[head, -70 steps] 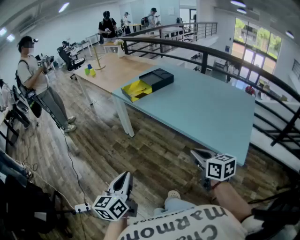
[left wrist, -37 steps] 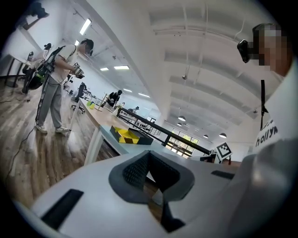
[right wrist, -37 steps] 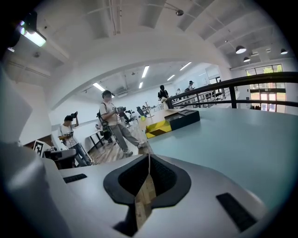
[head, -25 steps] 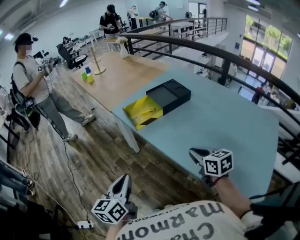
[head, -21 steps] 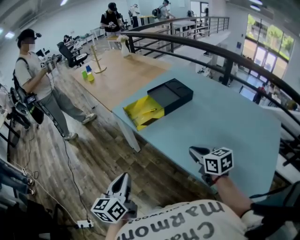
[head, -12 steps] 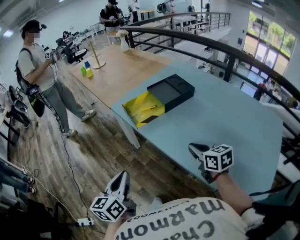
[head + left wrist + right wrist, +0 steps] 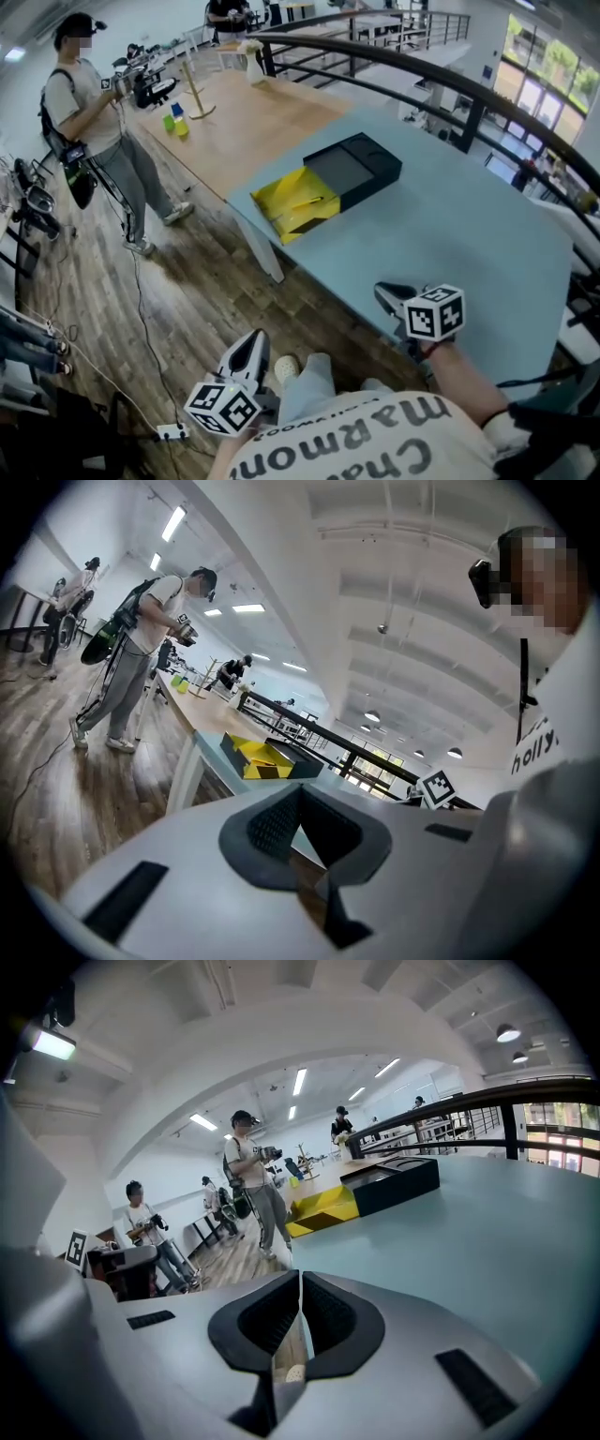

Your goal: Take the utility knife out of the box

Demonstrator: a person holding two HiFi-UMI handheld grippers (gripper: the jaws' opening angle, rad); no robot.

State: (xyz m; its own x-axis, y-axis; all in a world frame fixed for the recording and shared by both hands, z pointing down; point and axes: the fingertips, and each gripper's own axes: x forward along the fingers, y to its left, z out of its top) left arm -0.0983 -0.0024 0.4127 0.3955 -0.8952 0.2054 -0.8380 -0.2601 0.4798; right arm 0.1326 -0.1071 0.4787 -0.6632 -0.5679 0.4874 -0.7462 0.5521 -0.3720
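Closest to you, your left gripper (image 7: 251,347) hangs over the wooden floor (image 7: 187,281), just off the side of the blue table (image 7: 450,234). In the left gripper view its two jaws are pressed together at the tips, with nothing between them. Your shoe (image 7: 286,368) peeks out just beside it. Your right gripper (image 7: 384,294) is over the near edge of the blue table. Its jaws are squeezed together too, and it holds nothing. Both grippers are well apart from the box (image 7: 354,169). The box sits farther out on the blue table, near its far left corner. It is black, and its yellow tray (image 7: 291,204) is slid out toward the table's left edge. A thin thing (image 7: 307,201) lies in the tray, but it is too small to tell if it is the utility knife. Past the blue table stands a wooden table (image 7: 253,117). A person (image 7: 94,103) stands on the floor at its left side. A dark railing (image 7: 450,84) runs behind the tables.
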